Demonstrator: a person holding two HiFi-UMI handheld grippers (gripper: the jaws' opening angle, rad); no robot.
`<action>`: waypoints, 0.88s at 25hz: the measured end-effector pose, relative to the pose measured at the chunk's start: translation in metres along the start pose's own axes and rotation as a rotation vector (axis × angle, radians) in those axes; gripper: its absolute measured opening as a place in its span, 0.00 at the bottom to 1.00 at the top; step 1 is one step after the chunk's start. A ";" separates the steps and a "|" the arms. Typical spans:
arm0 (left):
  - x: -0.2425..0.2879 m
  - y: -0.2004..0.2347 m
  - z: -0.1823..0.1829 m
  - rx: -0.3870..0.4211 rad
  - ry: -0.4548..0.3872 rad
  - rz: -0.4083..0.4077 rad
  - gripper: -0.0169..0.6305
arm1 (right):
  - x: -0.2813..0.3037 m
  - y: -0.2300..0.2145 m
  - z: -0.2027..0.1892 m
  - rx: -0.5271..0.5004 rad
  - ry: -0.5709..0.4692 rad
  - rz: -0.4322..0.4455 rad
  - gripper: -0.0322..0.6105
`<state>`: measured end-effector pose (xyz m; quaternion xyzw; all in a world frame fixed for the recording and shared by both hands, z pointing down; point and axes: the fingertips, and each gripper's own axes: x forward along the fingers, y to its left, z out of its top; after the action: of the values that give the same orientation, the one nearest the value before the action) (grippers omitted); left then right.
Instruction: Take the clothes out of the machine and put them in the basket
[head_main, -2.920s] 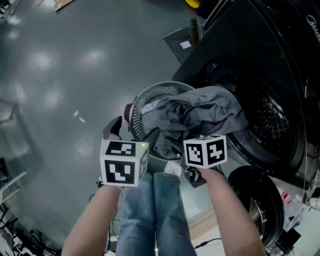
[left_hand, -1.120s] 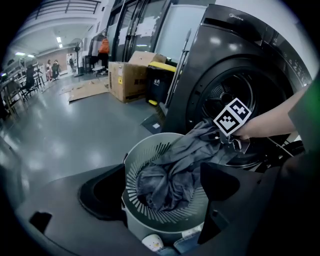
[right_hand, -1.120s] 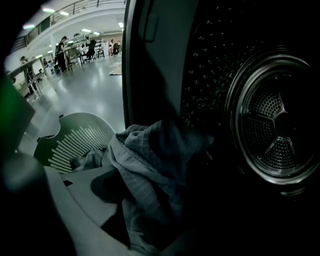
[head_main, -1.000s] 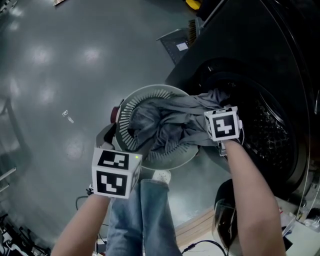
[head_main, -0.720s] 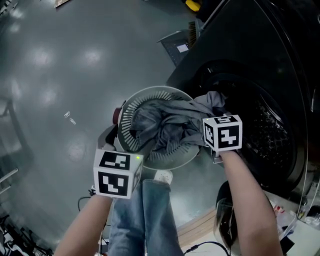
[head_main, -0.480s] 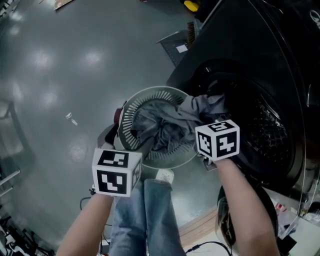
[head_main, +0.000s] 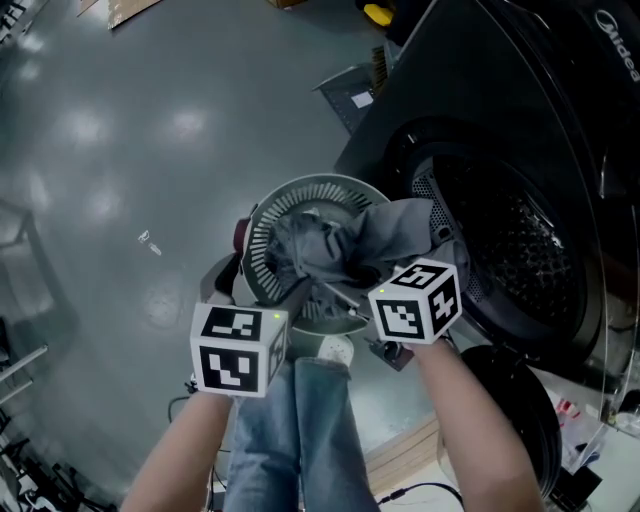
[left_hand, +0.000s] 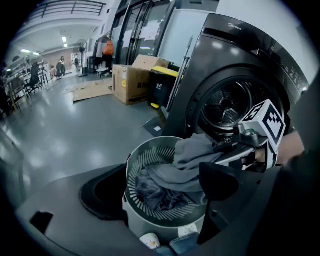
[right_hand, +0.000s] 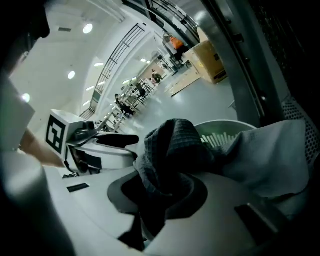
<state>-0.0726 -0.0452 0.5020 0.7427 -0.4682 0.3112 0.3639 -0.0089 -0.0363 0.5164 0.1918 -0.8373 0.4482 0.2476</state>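
Observation:
A round slatted grey basket (head_main: 262, 222) stands on the floor before the dark machine's open drum (head_main: 510, 250). Grey clothes (head_main: 335, 245) fill it, and one garment (left_hand: 192, 155) lies over the rim on the machine's side. My right gripper (head_main: 345, 300) is shut on a bunched fold of that grey cloth (right_hand: 170, 150); its jaws have just been closing with the cloth between them. It holds the fold over the basket's near edge. My left gripper (left_hand: 160, 197) stands open at the basket's near side with nothing between its jaws.
The machine's round door (head_main: 510, 400) hangs open at the lower right. My jeans legs (head_main: 300, 430) and a white shoe (head_main: 335, 350) are just below the basket. Cardboard boxes (left_hand: 132, 77) stand far back on the grey floor.
My right gripper has drawn back from the drum's mouth toward me and leftward, pulling the grey garment over the basket. The left gripper has stayed in place, open.

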 end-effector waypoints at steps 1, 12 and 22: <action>-0.001 0.000 0.001 0.000 -0.001 -0.001 0.73 | 0.000 0.007 -0.003 0.007 0.010 0.043 0.14; -0.016 0.003 0.008 0.010 -0.018 0.001 0.73 | -0.008 -0.038 -0.001 0.067 -0.037 -0.231 0.45; -0.015 -0.001 0.002 0.011 -0.009 -0.010 0.73 | -0.039 -0.075 0.004 0.100 -0.107 -0.436 0.77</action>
<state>-0.0775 -0.0397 0.4884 0.7485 -0.4644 0.3085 0.3591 0.0622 -0.0747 0.5409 0.4039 -0.7646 0.4142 0.2840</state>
